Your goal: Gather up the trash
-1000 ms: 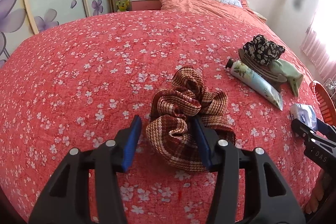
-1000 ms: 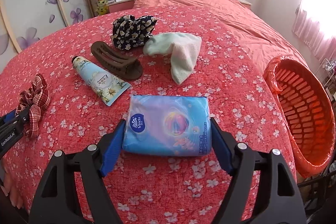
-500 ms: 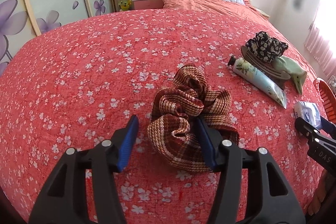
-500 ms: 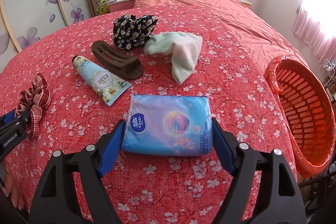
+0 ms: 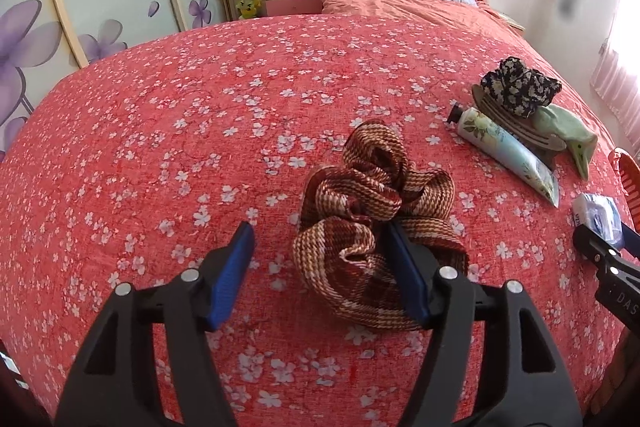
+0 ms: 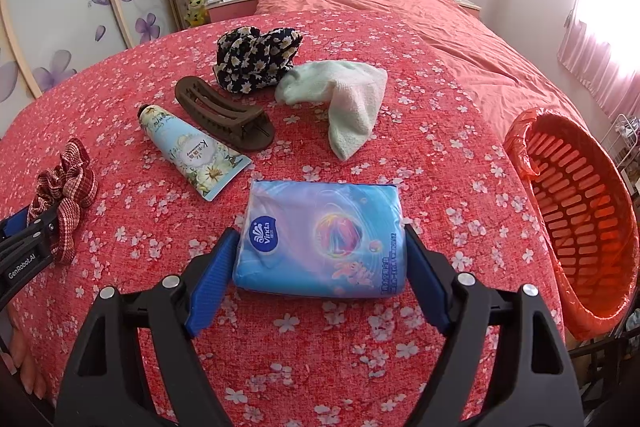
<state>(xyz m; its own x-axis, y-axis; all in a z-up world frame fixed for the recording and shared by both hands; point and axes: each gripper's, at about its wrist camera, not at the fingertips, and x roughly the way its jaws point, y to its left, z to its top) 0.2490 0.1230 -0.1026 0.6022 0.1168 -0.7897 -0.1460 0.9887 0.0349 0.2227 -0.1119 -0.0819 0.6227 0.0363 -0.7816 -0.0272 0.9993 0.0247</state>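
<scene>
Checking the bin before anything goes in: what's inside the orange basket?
The orange basket shows only its slatted wall and an orange liner at the rim. Nothing visible inside, but its bottom is out of view.

2 scrunchies (image 6: pixel 256 59) – 1 tube (image 6: pixel 192 151)

The tissue pack (image 6: pixel 320 239) has glossy plastic wrap; the scrunchie (image 5: pixel 372 223) is woven checked cloth; the basket (image 6: pixel 580 211) is slotted orange plastic; the bedspread (image 6: pixel 400 155) looks matt.
</scene>
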